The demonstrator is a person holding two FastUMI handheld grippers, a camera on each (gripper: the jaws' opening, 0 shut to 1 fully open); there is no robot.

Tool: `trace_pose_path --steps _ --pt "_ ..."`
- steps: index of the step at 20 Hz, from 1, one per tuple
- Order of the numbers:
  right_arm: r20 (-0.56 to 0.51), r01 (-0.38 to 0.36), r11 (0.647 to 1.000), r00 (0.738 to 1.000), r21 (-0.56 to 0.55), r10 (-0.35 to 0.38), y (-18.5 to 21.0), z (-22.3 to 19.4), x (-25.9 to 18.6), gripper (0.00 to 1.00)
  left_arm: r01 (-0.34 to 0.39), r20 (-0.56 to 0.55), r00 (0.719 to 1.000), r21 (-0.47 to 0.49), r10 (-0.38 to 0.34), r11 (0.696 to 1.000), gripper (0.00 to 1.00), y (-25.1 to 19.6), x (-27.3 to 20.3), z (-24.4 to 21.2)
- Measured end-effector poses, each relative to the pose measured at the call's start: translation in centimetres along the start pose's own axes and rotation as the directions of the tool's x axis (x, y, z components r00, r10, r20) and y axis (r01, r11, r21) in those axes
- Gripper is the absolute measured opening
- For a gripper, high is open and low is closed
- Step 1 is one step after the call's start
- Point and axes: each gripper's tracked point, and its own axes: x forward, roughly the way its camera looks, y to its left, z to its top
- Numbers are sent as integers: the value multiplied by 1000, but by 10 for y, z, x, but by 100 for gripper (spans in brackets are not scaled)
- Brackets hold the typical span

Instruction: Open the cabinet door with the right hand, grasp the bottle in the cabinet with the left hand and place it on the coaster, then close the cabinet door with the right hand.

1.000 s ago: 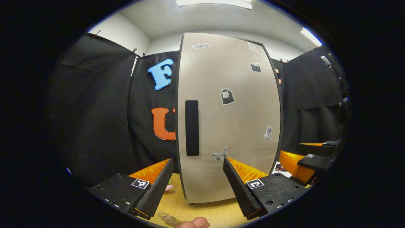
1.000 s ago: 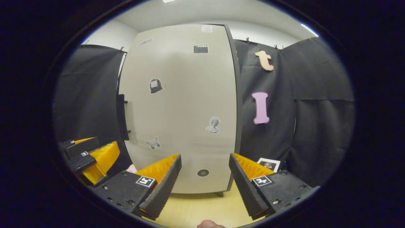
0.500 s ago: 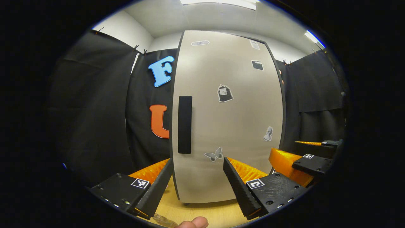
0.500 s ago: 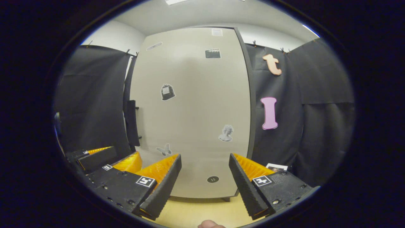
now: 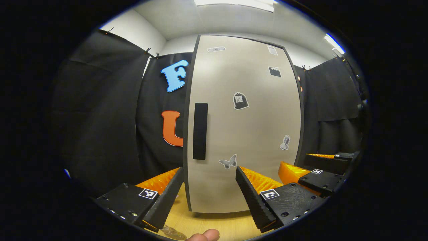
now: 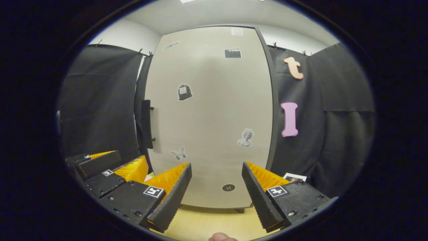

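The tall beige cabinet door with several stickers stands shut in front of both grippers, so the bottle is hidden. Its black handle runs along the door's left edge, and the right gripper view shows the handle edge-on. My left gripper is open with nothing between its fingers, a short way from the door's lower left. My right gripper is open too, facing the lower middle of the door. A clear glassy disc, perhaps the coaster, lies on the table under the left gripper.
The cabinet stands on a light wooden table. A small photo card lies right of the cabinet's foot. The right gripper shows low at the right of the left gripper view, and the left gripper low at the left of the right gripper view.
The right gripper has swung leftward, so the door sits further right in its view. The two grippers have drawn closer together. The door stays shut and both grippers stay open.
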Motion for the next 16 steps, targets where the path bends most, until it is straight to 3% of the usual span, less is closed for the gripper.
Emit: trace_pose_path --steps 9,16 --pt "3 -8 1000 1000 -19 8 -1 -1 -4 97 7 -15 1000 2 -7 1000 95 -3 -7 -5" --pt "-74 -10 1000 997 8 10 2 -28 0 97 14 -12 1000 17 -14 1000 95 0 -2 -18"
